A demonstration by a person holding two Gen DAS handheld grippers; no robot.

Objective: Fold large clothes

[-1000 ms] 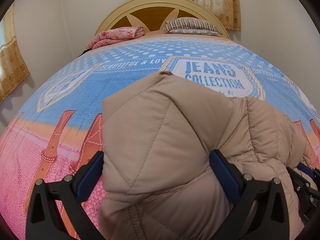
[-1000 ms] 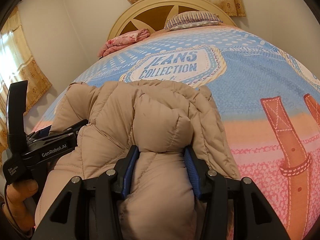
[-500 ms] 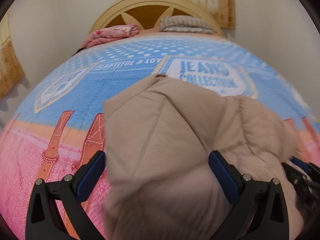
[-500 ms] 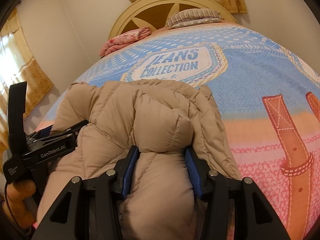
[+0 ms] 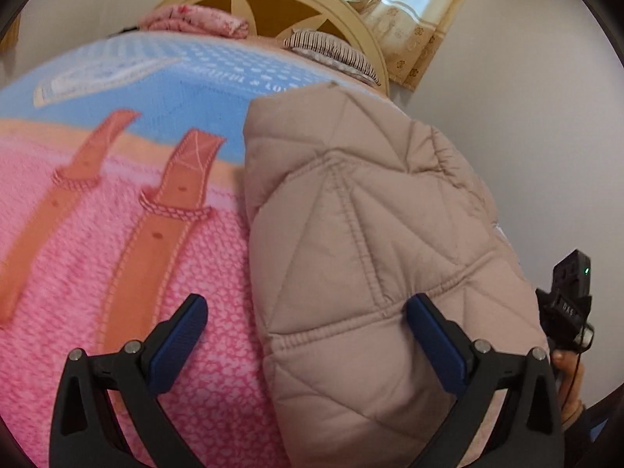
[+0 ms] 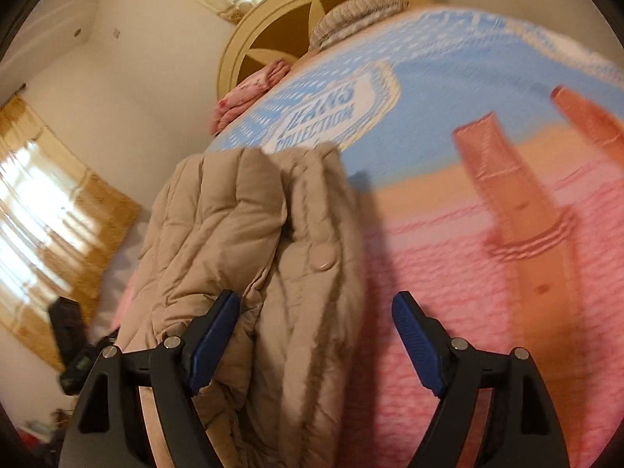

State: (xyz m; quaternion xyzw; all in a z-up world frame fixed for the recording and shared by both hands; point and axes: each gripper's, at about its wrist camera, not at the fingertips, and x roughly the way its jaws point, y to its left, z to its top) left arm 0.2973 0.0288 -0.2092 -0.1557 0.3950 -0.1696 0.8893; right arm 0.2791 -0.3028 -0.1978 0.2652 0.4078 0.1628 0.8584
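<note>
A beige quilted puffer jacket (image 5: 351,234) lies folded in a thick bundle on the pink and blue bedspread (image 5: 97,234). My left gripper (image 5: 306,337) is open over the bundle's near left edge. Its right pad rests on the fabric and its left pad hangs over the bare bedspread. In the right wrist view the jacket (image 6: 241,234) shows a snap button and stacked layers. My right gripper (image 6: 312,339) has its jaws opening, with the jacket's right edge between them. The left pad is against the fabric; the right pad is clear of it, over the bedspread (image 6: 468,273).
A cream headboard (image 5: 292,4) stands at the bed's far end, with a striped pillow (image 5: 331,50) and a folded pink blanket (image 5: 195,19) in front of it. Curtains (image 6: 58,214) hang left of the bed. The other gripper's body and a hand (image 5: 569,312) sit beside the jacket.
The right gripper's jaws have spread and let go of the jacket fold they pinched. Both views have swung and rolled. The left gripper has shifted left, so its left pad is off the jacket.
</note>
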